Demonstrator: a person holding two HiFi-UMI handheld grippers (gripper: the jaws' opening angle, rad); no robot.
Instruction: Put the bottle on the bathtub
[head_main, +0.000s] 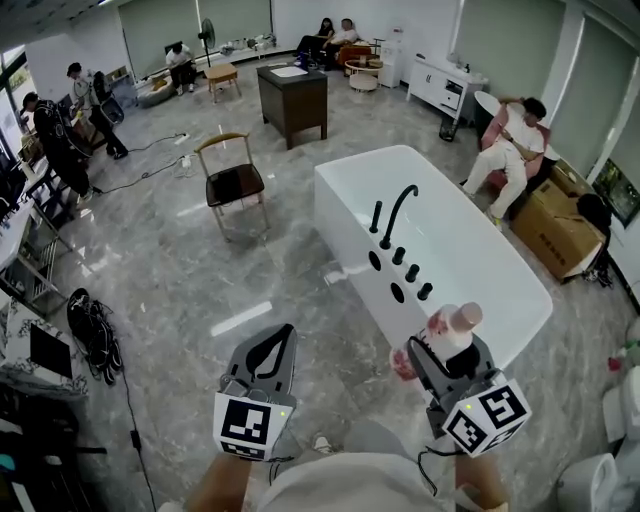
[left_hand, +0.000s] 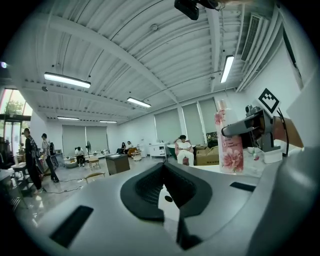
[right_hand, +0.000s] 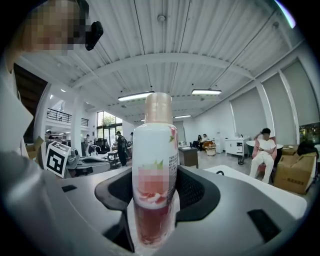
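A white bottle (right_hand: 154, 165) with a pink flower label and a tan cap stands upright between the jaws of my right gripper (right_hand: 152, 220), which is shut on it. In the head view the bottle (head_main: 450, 338) is held over the floor just short of the near end of the white bathtub (head_main: 470, 250). The tub has a black faucet (head_main: 396, 212) on its left rim. My left gripper (head_main: 262, 362) is to the left over the floor, its jaws shut with nothing between them. From the left gripper view the bottle (left_hand: 227, 145) shows to the right.
A wooden chair (head_main: 232, 180) stands left of the tub. A dark cabinet (head_main: 293, 98) is farther back. A person sits on a pink seat (head_main: 510, 140) beyond the tub, beside a cardboard box (head_main: 555, 225). Black items (head_main: 92, 325) and a cable lie at the left.
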